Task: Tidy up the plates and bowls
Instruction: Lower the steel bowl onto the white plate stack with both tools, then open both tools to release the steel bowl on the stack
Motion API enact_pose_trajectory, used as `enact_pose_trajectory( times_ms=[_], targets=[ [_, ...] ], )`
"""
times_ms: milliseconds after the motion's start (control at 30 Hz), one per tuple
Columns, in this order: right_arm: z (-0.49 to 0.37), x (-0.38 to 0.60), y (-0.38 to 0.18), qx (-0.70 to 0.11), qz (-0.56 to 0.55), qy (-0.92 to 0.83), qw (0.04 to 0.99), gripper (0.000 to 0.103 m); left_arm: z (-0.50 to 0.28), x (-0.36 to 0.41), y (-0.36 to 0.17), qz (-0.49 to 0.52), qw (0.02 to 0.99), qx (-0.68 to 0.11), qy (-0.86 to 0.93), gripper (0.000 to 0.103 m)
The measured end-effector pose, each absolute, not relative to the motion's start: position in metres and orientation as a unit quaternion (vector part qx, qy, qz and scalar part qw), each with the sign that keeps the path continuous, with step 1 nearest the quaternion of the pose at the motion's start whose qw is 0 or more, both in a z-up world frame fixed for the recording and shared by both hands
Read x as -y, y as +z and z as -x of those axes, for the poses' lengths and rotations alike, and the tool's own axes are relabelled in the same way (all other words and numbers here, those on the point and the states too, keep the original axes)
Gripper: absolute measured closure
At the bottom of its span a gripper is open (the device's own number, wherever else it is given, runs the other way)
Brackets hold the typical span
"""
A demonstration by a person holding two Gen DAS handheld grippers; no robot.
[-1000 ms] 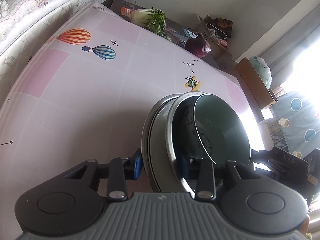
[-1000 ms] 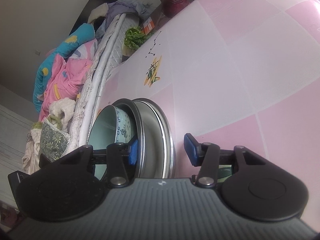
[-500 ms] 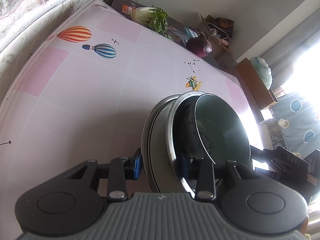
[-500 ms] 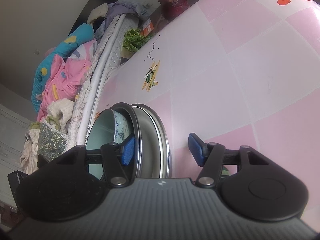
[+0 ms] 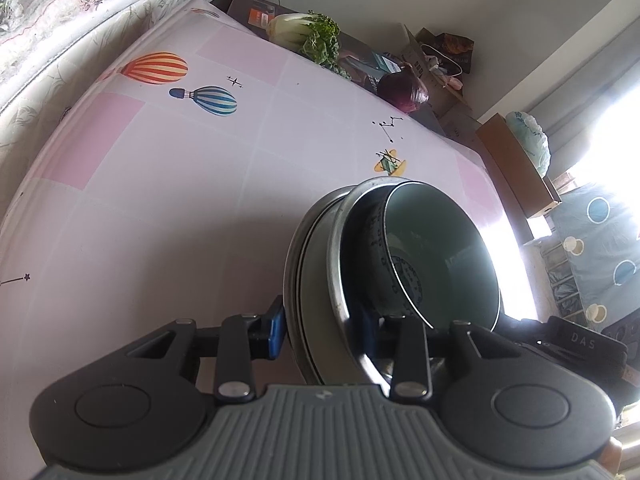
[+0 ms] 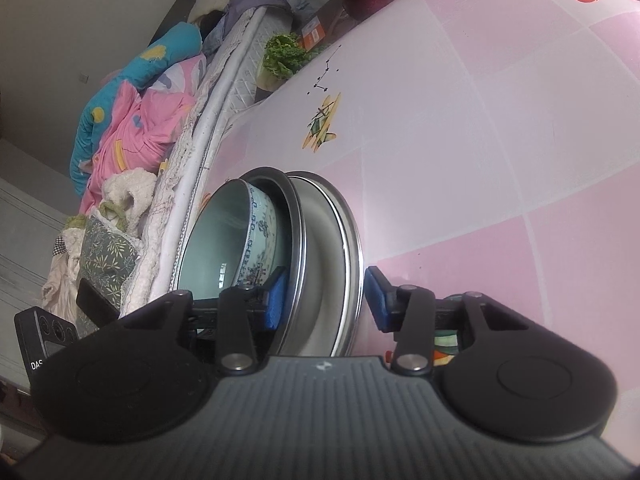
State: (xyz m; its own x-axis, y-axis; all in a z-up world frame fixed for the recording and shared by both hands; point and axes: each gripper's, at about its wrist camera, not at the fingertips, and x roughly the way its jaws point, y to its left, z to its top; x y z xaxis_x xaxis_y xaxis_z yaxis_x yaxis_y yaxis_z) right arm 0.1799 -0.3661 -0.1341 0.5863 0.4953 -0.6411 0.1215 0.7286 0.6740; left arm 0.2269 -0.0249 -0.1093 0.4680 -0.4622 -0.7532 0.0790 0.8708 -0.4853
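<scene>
The left gripper [image 5: 322, 330] has its fingers clamped on the near rim of the stacked steel plates [image 5: 316, 280]: one blue pad presses the outer plate's back, the other sits behind the inner rim. From the opposite side, the right gripper [image 6: 326, 298] straddles the same stack, and its jaws have just been closing; its left finger [image 6: 276, 298] lies against the inner plate beside the bowl, while its right finger [image 6: 376, 298] stands just clear of the outer rim, so it does not yet grip.

A pale green porcelain bowl [image 6: 236, 240] with blue patterning nests in the plates. The whole stack is tilted on edge, above the pink checked table [image 5: 160, 200].

Gathering looks finished, since bowl and plates form one stack. Setting it down flat in its place appears to remain.
</scene>
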Motion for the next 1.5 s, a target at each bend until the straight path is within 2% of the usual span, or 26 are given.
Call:
enact_pose_trajectory(
  times_ms=[733,967,1033,1100,1233,1500],
  targets=[
    [-0.095,0.364,-0.123,-0.437,-0.364,0.094,0.817,0.062,-0.165,0.023,-0.106,0.184,0.825,-0.503,-0.181,0.065],
    [-0.076,0.361,-0.121,-0.429,-0.364,0.087,0.822,0.061,-0.154,0.022,-0.105,0.176,0.825,-0.501,-0.193,0.062],
    [-0.07,0.359,-0.116,-0.427,-0.349,0.079,0.831,0.058,-0.15,0.022,-0.102,0.167,0.83,-0.498,-0.189,0.057],
    [-0.06,0.358,-0.108,-0.422,-0.326,0.061,0.844,0.048,-0.142,0.021,-0.096,0.152,0.841,-0.486,-0.183,0.047],
    [-0.035,0.36,-0.091,-0.401,-0.296,0.033,0.866,0.042,-0.123,0.016,-0.082,0.125,0.862,-0.462,-0.168,0.04],
    [0.017,0.334,-0.043,-0.341,-0.185,-0.015,0.922,0.019,-0.078,0.011,-0.048,0.041,0.903,-0.415,-0.108,0.015]
  ],
)
